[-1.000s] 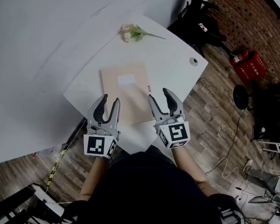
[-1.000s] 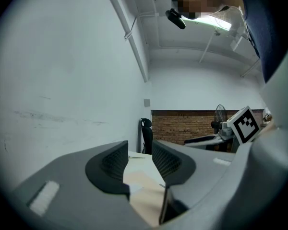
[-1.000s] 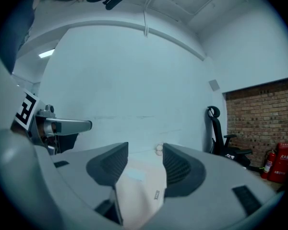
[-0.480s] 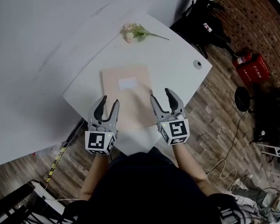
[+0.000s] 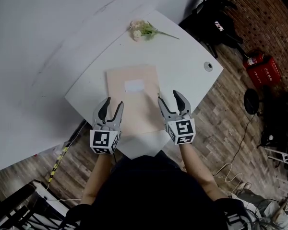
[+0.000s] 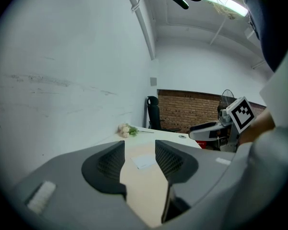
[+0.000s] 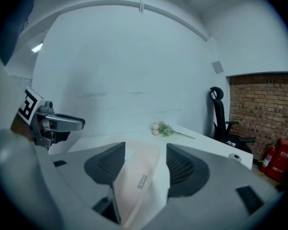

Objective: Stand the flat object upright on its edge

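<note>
Opening up, the left claw (image 5: 112, 105) is hovering over the near left corner of the folder (image 5: 139, 107), pads clear of it. The folder is lying flat on the desk (image 5: 182, 66). The right claw (image 5: 169, 98) is opening too, the folder's right edge showing between its jaws, ungripped. Flowers (image 5: 140, 30) are lying at the far edge.

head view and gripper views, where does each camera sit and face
Head view: on the person's head, facing steeply down at the white table; shows both forearms, left gripper, right gripper.
Left gripper view: rides that gripper, looks along its opening jaws across the beige flat object in their gap, not gripped; right gripper alongside.
Right gripper view: likewise, jaws opening, the object in the gap; left gripper alongside.
Shared: both gripper views show the far flowers.
</note>
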A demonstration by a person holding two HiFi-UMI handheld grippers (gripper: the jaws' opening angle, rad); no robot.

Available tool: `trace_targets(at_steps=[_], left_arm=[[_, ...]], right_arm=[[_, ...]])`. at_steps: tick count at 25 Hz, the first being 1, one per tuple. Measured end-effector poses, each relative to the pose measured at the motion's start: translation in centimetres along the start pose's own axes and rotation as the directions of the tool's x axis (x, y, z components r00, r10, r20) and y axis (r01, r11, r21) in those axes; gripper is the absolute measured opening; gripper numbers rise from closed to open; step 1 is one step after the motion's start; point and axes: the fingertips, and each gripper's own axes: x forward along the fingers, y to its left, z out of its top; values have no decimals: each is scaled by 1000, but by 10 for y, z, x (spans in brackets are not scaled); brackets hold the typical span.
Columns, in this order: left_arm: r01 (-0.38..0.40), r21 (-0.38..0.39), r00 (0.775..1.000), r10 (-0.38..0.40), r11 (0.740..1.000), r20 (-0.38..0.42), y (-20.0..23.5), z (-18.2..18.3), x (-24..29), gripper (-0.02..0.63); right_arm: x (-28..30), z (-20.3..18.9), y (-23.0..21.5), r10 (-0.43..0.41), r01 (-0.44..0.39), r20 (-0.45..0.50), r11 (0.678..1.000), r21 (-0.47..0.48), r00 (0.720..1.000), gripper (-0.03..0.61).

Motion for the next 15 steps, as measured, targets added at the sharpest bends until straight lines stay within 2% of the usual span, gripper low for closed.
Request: trace_targets(at_steps=[7,15], left_arm=[[-24,-25,997,23,999,-68,18,-28,9,204],[-40,-115,985,19,993,-173,34,-62,16,244]], right_arm=[[13,-30,-4,27,-25,-76,999,22,997,256],[30,-56,-6,80,-67,-164,994,82,983,279]])
